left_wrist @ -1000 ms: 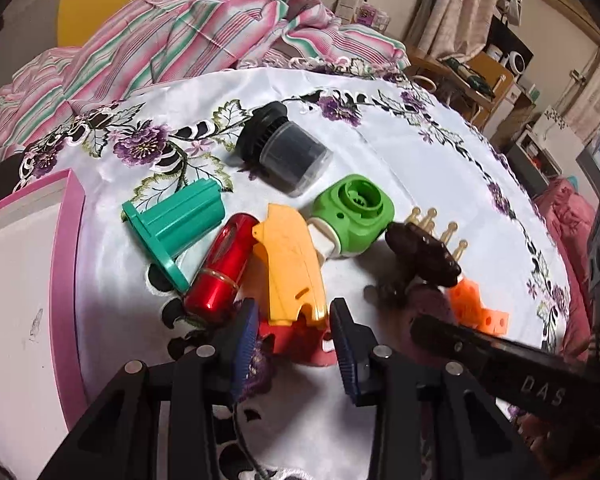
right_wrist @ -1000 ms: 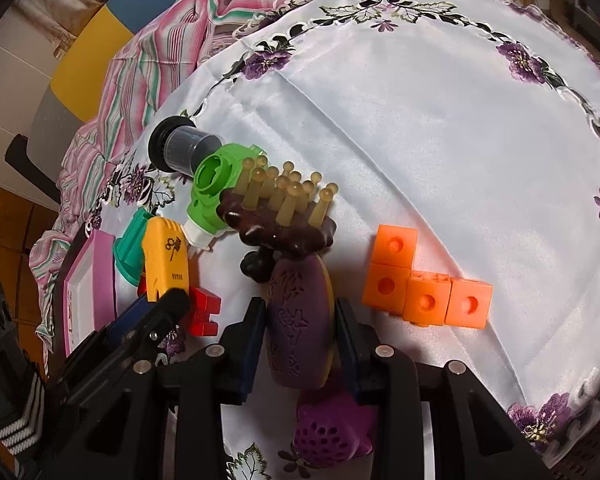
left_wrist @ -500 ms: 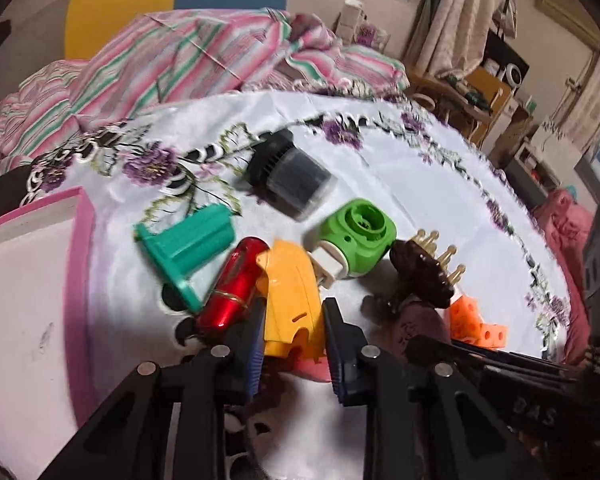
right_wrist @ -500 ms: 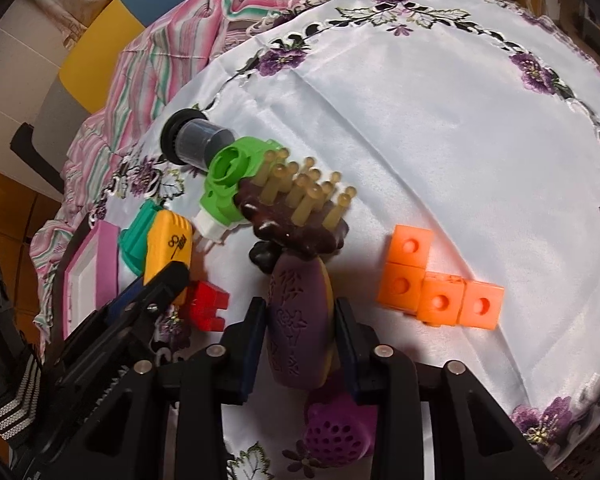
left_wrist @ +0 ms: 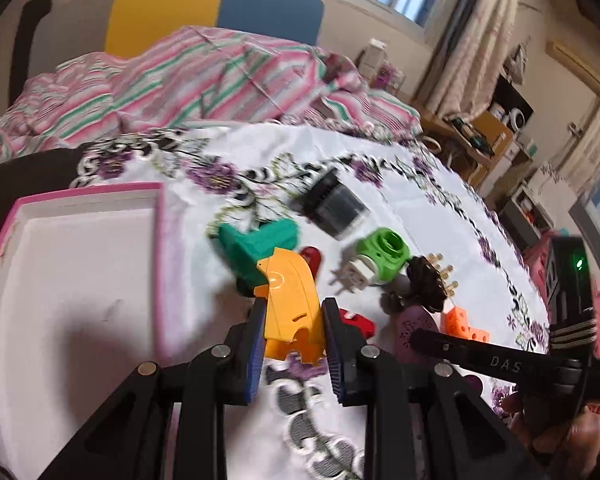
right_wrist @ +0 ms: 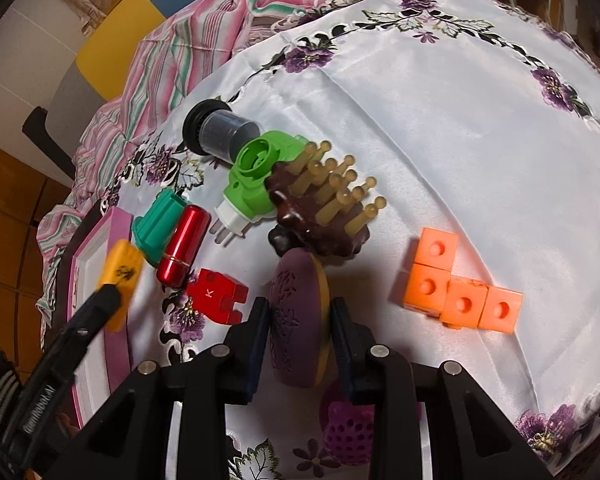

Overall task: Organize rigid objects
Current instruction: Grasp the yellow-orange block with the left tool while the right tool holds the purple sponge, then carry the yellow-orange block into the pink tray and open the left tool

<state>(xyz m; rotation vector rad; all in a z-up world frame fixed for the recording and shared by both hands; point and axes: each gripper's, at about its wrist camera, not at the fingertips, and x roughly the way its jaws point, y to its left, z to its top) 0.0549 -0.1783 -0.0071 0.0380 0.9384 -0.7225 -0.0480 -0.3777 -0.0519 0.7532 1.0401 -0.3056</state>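
Progress: the sorting is judged to be at an early stage. The pink-rimmed tray [left_wrist: 80, 248], white inside, is seen holding nothing, while most items are lying loose on the worktop [right_wrist: 440, 140], which is draped in white satin cloth with purple floral embroidery.

Left tongs [left_wrist: 292, 332]: clenched on the yellow plastic piece [left_wrist: 290, 300], a smooth, curved moulded shell with notched lower edge; it is being held clear of the cloth, just beside the tray's near rim.

Right tongs [right_wrist: 300, 332]: jaws are being pressed against the flanks of the purple massage brush [right_wrist: 296, 320], whose oval handle is embossed with a leafy pattern; its dark scalloped head with amber ball-tipped pegs is pointing away.

Items remaining, uncollected:
- teal flanged plastic stand [right_wrist: 158, 224], ribbed;
- red metallic cylinder [right_wrist: 184, 246], glossy, resting against the stand;
- red notched block [right_wrist: 218, 294], marked with a letter;
- green round-socketed plug adapter [right_wrist: 258, 176], with white pronged base;
- dark translucent canister [right_wrist: 220, 132], black-capped, lying on its side;
- orange cubes [right_wrist: 460, 284], joined in an L, dimpled faces.
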